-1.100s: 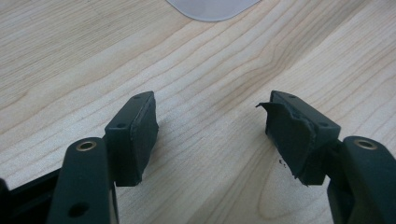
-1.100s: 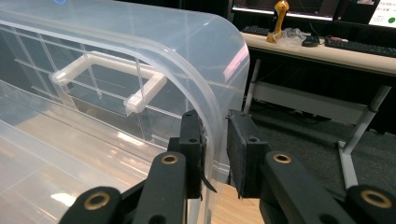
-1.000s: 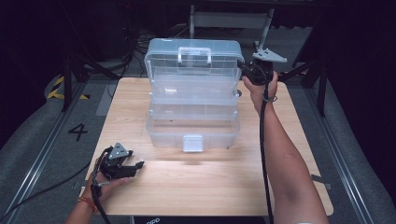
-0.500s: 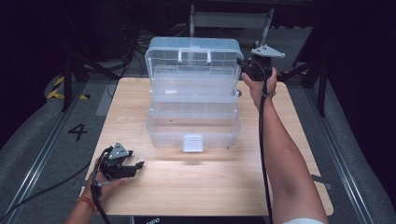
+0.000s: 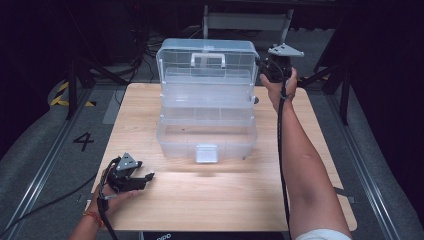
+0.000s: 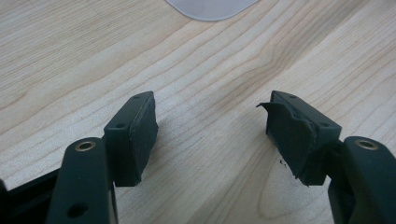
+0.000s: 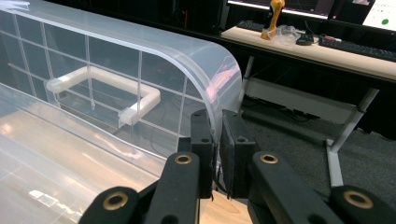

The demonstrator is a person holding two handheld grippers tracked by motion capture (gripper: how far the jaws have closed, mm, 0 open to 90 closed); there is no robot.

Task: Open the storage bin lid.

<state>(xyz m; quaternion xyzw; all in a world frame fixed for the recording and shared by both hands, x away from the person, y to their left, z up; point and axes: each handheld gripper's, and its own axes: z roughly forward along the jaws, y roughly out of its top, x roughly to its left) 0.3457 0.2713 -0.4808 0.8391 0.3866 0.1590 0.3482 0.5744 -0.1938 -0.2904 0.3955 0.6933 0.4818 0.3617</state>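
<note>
Since the earlier frame the lid (image 5: 207, 57) of the clear plastic tool box (image 5: 206, 107) has tipped a little further back, and the right hand-held gripper (image 5: 264, 70) has shifted slightly with it at the lid's right edge. Its jaws have just been closing and now clamp the lid's thin curved rim (image 7: 218, 116), so the grip looks secure enough to swing the lid fully open or shut. The box stands in the middle of the wooden surface (image 5: 310, 150), its tiered trays fanned out and the front latch (image 5: 206, 153) hanging free. The left hand-held gripper (image 5: 145, 179) rests on the surface near the front left corner, unmoved, jaws partly open and empty.
</note>
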